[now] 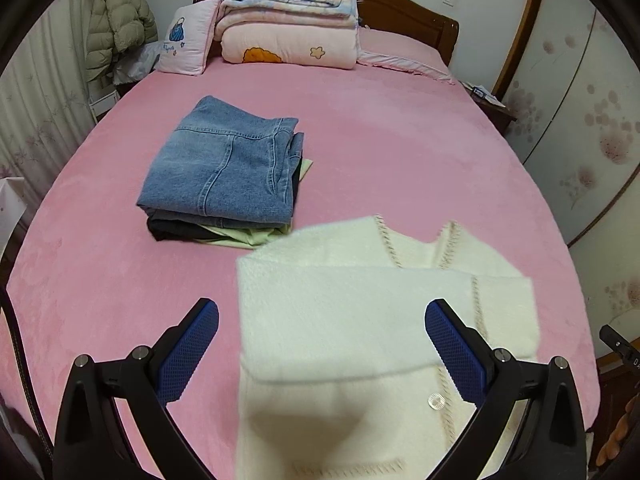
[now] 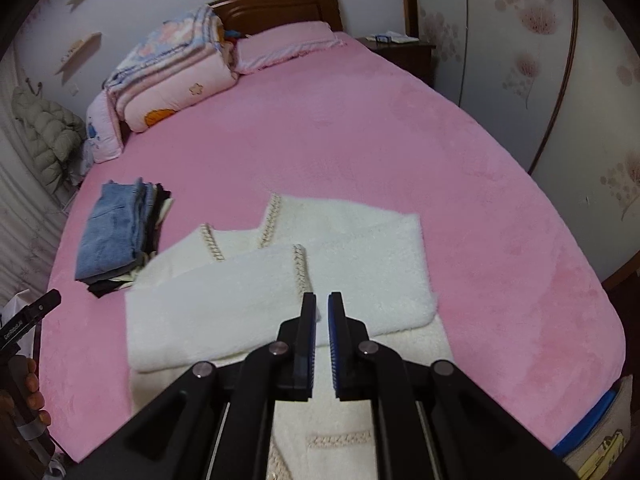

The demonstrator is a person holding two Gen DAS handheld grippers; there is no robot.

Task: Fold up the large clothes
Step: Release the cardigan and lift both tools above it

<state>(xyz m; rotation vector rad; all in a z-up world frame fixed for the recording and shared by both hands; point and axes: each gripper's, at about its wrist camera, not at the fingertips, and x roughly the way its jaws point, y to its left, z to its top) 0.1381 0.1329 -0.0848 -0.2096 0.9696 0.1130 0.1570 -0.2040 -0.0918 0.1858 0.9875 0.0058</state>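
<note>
Hovering over white cardigan (image 1: 360,320): left hand-held gripper (image 1: 322,316) wide, empty; right hand-held gripper (image 2: 322,308) near-closed, empty.

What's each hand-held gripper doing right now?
Left hand-held gripper: open, holding nothing, above the cream cardigan.
Right hand-held gripper: nearly shut, nothing between the pads.
</note>
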